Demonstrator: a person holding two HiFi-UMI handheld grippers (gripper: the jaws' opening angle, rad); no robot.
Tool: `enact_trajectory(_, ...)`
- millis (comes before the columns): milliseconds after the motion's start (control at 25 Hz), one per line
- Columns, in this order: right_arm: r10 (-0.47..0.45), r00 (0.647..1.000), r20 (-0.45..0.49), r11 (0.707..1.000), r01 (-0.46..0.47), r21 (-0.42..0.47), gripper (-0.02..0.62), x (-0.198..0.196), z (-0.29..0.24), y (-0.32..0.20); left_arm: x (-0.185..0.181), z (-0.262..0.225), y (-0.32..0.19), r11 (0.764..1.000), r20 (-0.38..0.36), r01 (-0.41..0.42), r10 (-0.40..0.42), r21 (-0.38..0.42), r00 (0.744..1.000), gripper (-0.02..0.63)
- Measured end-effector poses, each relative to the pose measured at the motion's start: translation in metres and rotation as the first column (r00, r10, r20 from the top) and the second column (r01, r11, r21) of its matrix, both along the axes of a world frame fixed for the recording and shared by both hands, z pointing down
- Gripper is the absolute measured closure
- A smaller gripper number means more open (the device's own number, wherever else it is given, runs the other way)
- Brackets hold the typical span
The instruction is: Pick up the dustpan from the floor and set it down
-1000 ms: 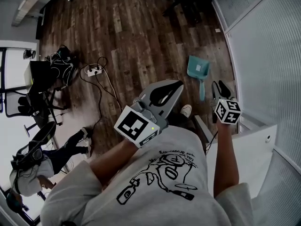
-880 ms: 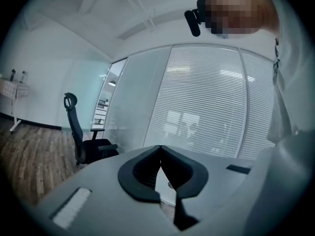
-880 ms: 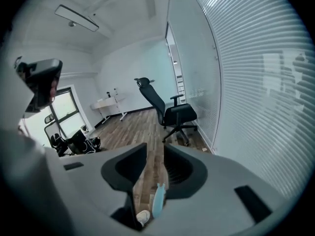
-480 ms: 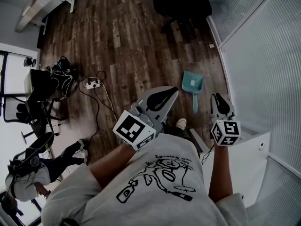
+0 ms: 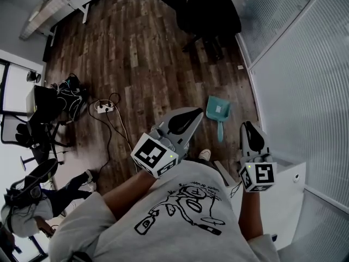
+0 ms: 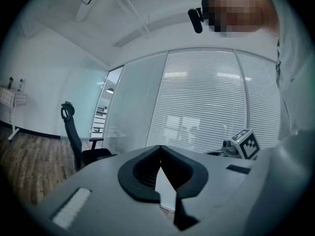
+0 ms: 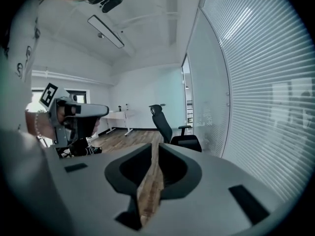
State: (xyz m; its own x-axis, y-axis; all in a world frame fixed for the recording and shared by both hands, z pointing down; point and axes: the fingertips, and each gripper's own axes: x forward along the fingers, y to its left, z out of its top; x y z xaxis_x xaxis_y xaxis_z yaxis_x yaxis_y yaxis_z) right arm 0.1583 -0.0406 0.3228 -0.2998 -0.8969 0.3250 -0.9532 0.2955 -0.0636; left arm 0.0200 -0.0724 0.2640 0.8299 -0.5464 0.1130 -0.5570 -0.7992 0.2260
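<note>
Beyond the dustpan (image 5: 218, 115) on the floor (image 5: 142, 53) stands an office chair (image 5: 210, 15).

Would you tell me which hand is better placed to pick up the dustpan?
Probably right: the dustpan lies right of the shoe, on the side of the right tool, whose empty jaws are closing.

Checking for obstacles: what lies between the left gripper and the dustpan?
Only bare wood floor, as the head view shows, between the left gripper and the dustpan.
</note>
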Motion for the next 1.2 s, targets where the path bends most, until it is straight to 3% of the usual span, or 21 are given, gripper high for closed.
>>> enact_trajectory(520, -0.028, 1.000, -0.008, 0.994, 0.029, 0.103, 0.566, -0.015, -0.060, 0.014, -0.003, -0.011, 0.002, 1.000, 0.005, 0.015, -0.016, 0.027, 1.000, 0.604)
enact_trajectory(1200, -0.041, 0.999, -0.022, 0.991, 0.044, 0.127, 0.568, -0.023, -0.069, 0.006, -0.003, -0.012, -0.001, 0.999, 0.008, 0.009, -0.010, 0.044, 1.000, 0.604)
